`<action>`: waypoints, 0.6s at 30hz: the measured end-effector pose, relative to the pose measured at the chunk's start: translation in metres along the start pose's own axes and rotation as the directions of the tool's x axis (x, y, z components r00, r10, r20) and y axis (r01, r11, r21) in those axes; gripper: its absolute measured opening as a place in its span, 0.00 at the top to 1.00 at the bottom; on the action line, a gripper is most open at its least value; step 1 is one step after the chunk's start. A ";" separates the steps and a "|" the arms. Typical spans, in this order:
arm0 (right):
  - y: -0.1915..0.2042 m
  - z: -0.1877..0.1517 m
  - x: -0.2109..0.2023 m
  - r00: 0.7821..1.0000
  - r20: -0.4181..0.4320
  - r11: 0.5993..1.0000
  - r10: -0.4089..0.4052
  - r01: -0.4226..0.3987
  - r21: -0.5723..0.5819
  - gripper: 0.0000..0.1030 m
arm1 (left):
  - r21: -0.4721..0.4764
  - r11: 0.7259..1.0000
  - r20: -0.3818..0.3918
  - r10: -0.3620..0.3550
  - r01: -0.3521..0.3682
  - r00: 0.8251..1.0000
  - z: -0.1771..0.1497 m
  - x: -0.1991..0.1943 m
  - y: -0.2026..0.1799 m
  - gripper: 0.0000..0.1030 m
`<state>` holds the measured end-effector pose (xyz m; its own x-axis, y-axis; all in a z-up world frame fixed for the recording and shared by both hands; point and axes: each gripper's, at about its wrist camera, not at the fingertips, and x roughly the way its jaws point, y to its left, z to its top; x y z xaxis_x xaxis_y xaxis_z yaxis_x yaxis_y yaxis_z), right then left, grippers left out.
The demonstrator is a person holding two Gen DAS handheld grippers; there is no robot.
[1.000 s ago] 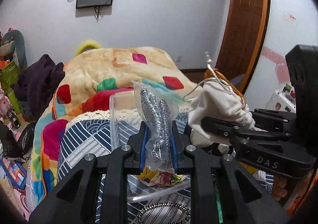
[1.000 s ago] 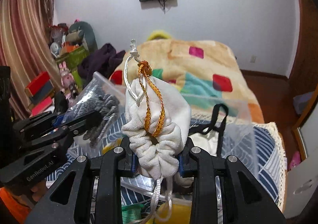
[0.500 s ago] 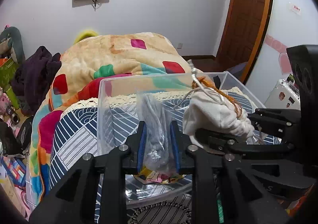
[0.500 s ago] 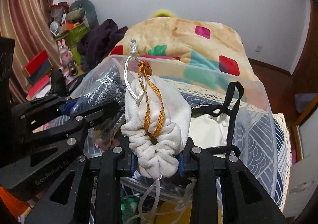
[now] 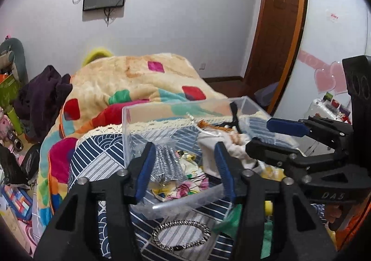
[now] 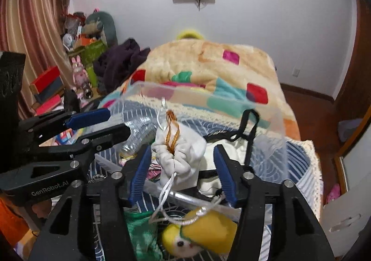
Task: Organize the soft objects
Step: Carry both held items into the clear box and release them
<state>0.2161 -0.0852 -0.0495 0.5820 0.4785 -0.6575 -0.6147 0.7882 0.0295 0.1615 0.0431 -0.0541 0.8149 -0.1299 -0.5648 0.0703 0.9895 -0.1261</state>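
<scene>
A clear plastic bin [image 5: 126, 131] stands on the bed with soft things inside. My left gripper [image 5: 183, 166] is open over its near edge; the clear bag of grey metallic scrubbers [image 5: 165, 163] lies free in the bin between the jaws, close to the left pad. My right gripper [image 6: 183, 168] is open too; the white drawstring pouch with orange cord [image 6: 179, 152] rests in the bin [image 6: 276, 119] between its fingers, its white cord trailing down. The pouch also shows in the left wrist view [image 5: 215, 142], and the scrubber bag shows in the right wrist view [image 6: 139, 135].
A black strap [image 6: 249, 126] and white cloth lie in the bin's right part. A yellow plush toy [image 6: 201, 235] and green mesh [image 6: 141, 233] sit in front of the bin. A bead bracelet [image 5: 180, 237] lies on the striped cover. A patchwork blanket [image 5: 129, 80] is heaped behind.
Both grippers lowered to the bin and opened. The scrubber bag and the white pouch dropped out of the jaws into the bin.
</scene>
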 end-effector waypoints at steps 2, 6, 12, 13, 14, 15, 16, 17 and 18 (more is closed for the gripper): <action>-0.002 0.000 -0.013 0.999 0.040 1.000 0.000 0.000 0.011 0.41 | 0.001 1.000 0.027 -0.007 0.007 1.000 0.001 -0.012 -0.002 0.41; -0.003 -0.002 -0.034 0.995 0.097 1.000 -0.023 0.021 0.018 0.40 | 0.007 1.000 0.078 0.005 -0.006 0.997 0.001 -0.033 -0.004 0.31; -0.006 -0.015 -0.053 0.985 0.154 0.997 -0.077 0.072 0.037 0.27 | 0.005 0.999 0.093 0.039 -0.040 0.995 -0.014 -0.049 0.002 0.21; -0.006 -0.019 -0.053 0.985 0.150 0.996 -0.081 0.076 0.041 0.27 | -0.005 0.999 0.076 0.038 -0.038 0.996 -0.020 -0.047 0.005 0.20; -0.008 -0.021 -0.053 0.986 0.146 0.996 -0.083 0.077 0.047 0.27 | -0.009 0.999 0.065 0.038 -0.037 0.997 -0.024 -0.046 0.005 0.20; -0.010 -0.025 -0.051 0.986 0.138 0.995 -0.089 0.082 0.056 0.27 | -0.013 0.999 0.049 0.039 -0.038 0.998 -0.029 -0.044 0.007 0.20; -0.011 -0.029 -0.050 0.987 0.131 0.994 -0.094 0.086 0.063 0.27 | -0.020 0.999 0.033 0.040 -0.039 0.999 -0.035 -0.042 0.009 0.20; -0.013 -0.032 -0.048 0.988 0.123 0.993 -0.097 0.088 0.072 0.27 | -0.023 0.999 0.012 0.041 -0.041 0.999 -0.041 -0.038 0.010 0.20; -0.016 -0.037 -0.046 0.989 0.108 0.993 -0.098 0.089 0.083 0.27 | -0.026 0.999 -0.008 0.041 -0.042 0.999 -0.047 -0.035 0.012 0.20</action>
<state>0.1794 -0.1342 -0.0481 0.6937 0.4381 -0.5717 -0.5142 0.8571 0.0329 0.1071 0.0561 -0.0742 0.8127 -0.0892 -0.5758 0.0214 0.9921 -0.1236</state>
